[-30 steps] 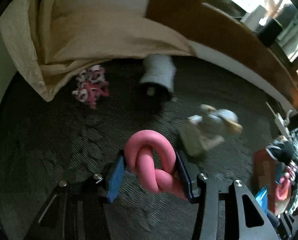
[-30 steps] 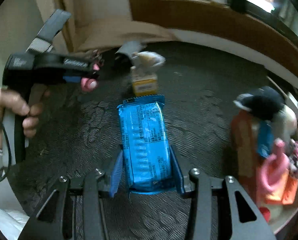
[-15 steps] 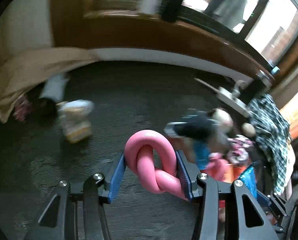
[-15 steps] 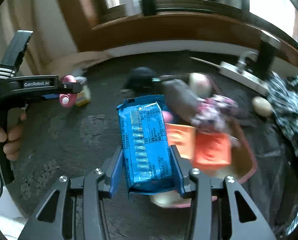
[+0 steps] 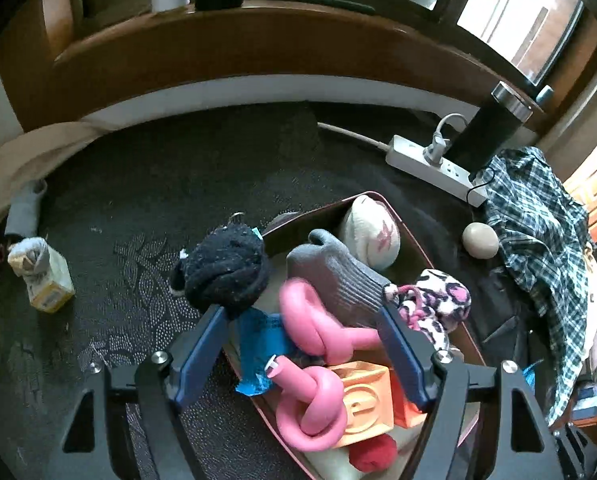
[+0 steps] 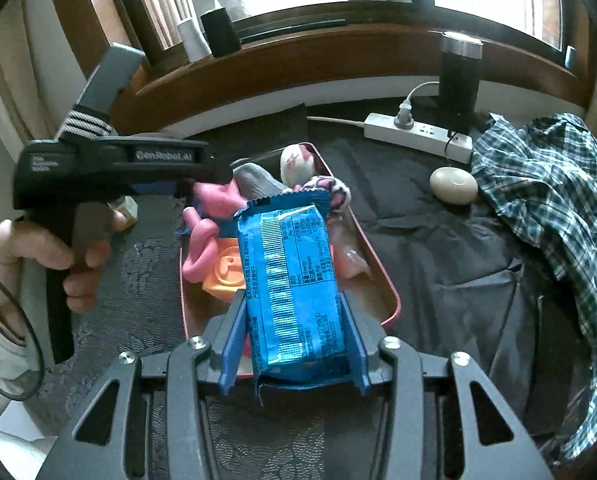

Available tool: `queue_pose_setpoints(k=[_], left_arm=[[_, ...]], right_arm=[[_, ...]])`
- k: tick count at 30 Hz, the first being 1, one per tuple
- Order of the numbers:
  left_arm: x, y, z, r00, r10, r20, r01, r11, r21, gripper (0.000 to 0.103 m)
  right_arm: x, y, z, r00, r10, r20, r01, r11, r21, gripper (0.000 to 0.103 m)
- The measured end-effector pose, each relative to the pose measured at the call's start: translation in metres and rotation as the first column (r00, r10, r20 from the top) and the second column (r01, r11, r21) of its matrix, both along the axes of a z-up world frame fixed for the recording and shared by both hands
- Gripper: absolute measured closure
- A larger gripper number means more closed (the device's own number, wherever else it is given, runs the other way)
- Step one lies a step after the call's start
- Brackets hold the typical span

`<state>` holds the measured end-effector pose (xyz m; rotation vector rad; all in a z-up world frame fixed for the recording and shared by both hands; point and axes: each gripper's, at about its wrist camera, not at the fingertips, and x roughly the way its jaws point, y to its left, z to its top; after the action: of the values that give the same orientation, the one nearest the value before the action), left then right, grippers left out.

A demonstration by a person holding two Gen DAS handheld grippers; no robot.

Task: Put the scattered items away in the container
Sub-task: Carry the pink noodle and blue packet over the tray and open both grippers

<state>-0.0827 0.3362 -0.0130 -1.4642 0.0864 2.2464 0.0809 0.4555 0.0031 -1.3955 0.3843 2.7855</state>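
The pink tray sits on the dark cloth and holds several items. My left gripper is open over the tray; the pink knotted rope it carried lies loose between its fingers on the pile, above a second pink knot, an orange block, a grey sock and a black sock ball. My right gripper is shut on a blue snack packet and holds it above the tray's near end. The left gripper shows in the right wrist view.
A small yellow carton with a sock on it and a grey sock lie at left on the cloth. A white power strip, a black tumbler, a beige oval and a plaid shirt lie right of the tray.
Both grippers swung right from the scattered items to above the tray. The left gripper opened and let go of the pink rope onto the pile. The right still holds the packet.
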Motion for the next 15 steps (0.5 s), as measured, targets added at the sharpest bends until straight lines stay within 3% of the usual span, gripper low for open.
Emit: queue_pose_setpoints(k=[6, 15], left_arm=[[0.006, -0.023, 0.015, 0.999, 0.046, -0.028, -0.047, 0.999, -0.006, 0.024], [0.013, -0.086, 0.02, 0.982, 0.188, 0.001, -0.188, 0.982, 0.033, 0.024]], right_arm=[[-0.007, 0.0, -0.003, 0.999, 0.046, -0.011, -0.046, 0.998, -0.035, 0.055], [-0.027, -0.024, -0.023, 0.989, 0.148, 0.006, -0.147, 0.987, -0.057, 0.055]])
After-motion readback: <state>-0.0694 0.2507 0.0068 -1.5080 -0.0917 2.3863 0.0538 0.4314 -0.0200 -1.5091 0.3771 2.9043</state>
